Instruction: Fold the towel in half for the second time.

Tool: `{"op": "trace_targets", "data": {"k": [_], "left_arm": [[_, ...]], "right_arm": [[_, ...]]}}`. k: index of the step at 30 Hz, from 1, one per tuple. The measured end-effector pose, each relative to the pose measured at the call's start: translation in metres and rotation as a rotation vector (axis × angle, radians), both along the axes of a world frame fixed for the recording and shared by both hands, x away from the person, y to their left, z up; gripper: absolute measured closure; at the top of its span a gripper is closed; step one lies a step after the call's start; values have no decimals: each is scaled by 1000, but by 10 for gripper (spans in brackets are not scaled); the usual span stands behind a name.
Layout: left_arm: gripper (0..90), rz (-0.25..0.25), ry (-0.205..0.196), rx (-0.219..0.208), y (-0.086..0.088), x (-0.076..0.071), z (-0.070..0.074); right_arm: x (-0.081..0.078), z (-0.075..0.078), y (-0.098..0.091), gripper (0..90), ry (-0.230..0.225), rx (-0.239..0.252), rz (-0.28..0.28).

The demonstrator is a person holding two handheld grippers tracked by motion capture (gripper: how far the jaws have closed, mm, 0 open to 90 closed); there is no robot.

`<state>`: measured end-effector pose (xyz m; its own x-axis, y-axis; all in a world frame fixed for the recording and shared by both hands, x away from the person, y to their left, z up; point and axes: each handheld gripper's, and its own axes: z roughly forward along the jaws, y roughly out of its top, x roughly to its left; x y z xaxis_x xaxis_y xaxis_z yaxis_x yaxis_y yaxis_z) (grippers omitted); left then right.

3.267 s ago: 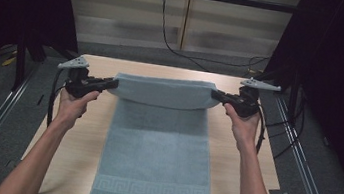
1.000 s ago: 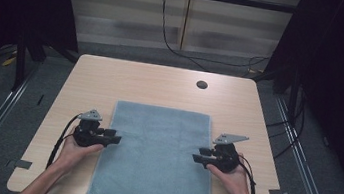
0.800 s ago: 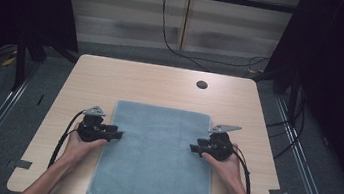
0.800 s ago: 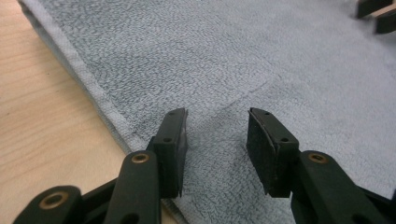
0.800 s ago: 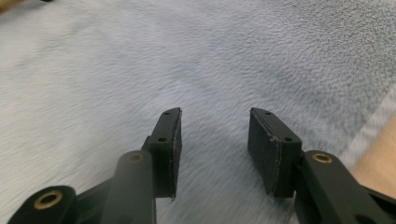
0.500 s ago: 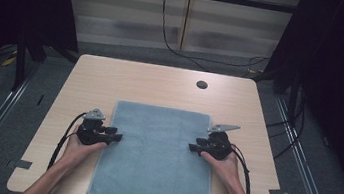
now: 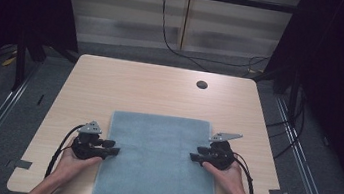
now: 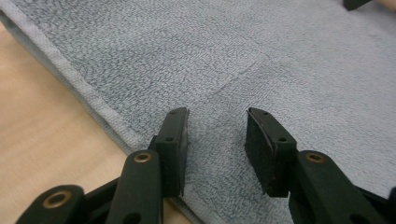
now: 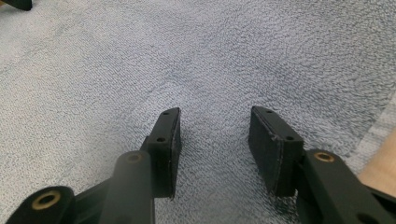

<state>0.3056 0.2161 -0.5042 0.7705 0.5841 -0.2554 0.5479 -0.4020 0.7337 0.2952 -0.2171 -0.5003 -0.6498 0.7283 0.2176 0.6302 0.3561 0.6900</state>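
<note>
**Towel folded once, a hand-held gripper poised at each long edge**

Taking the towel (image 7: pixel 157 165) as the landmark: it lies on the near half of the tabletop (image 7: pixel 161 88), its long axis running from the person's side straight away toward the far edge, its near end hanging over the front lip. It looks doubled over, with a tidy folded edge at its far end.

Nearest to the person, the left hand-held gripper (image 7: pixel 111 150) sits at the towel's left long edge, pointing inward across the cloth. In the left gripper view its jaws stand part-spread over the hem (image 8: pixel 100 105), with terry below and between them but nothing pinched; they have just been closing a little.

Slightly farther up the towel, the right hand-held gripper (image 7: pixel 196 156) mirrors it at the right long edge, also pointing inward. Its jaws have just been opening a little and now stand spread and flat above the pile, gripping nothing, with the right hem just beside the outer jaw.

So the cloth lies inboard of both tools, each about equally near its own edge. I'd judge the next move is a pinch of both side hems about midway along, for a second fold.

Beyond the towel's far edge there is bare wood and, well apart, a small round hole (image 7: pixel 202 85).
</note>
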Motion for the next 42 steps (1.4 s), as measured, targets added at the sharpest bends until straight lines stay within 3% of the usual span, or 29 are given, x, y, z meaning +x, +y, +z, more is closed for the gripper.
{"op": "trace_targets", "data": {"k": [4,8,11,17,21,25,27,29,35,36,39,42], "left_arm": [[596,-14,-6,5,1,-9,0],[579,-11,10,-5,1,-18,1],[572,-19,0,7,0,-26,2],[572,-39,13,14,5,-46,3],[569,-55,40,4,9,-56,5],[500,-83,34,9,9,-60,10],[468,-79,21,-20,9,-55,18],[452,-71,5,-27,9,-44,25],[428,-4,-54,-20,5,14,43],[429,5,-63,-17,5,21,45],[424,49,-72,-42,3,43,49],[411,77,-42,-62,1,57,47]], "right_arm": [[-11,1,2,542,-7,-25,21],[-24,1,0,542,-4,-10,25],[-33,2,1,541,3,-16,28],[-57,2,6,542,-40,-50,53],[-70,3,7,542,-23,-24,64],[-76,7,6,535,12,-11,76],[-72,13,3,512,1,30,62],[-64,22,-2,489,-19,28,43],[-31,44,-22,469,-70,42,-5],[-23,46,-25,466,-77,27,-25],[-4,48,-31,465,-91,19,-45],[12,46,-36,464,-93,39,-71]]}}
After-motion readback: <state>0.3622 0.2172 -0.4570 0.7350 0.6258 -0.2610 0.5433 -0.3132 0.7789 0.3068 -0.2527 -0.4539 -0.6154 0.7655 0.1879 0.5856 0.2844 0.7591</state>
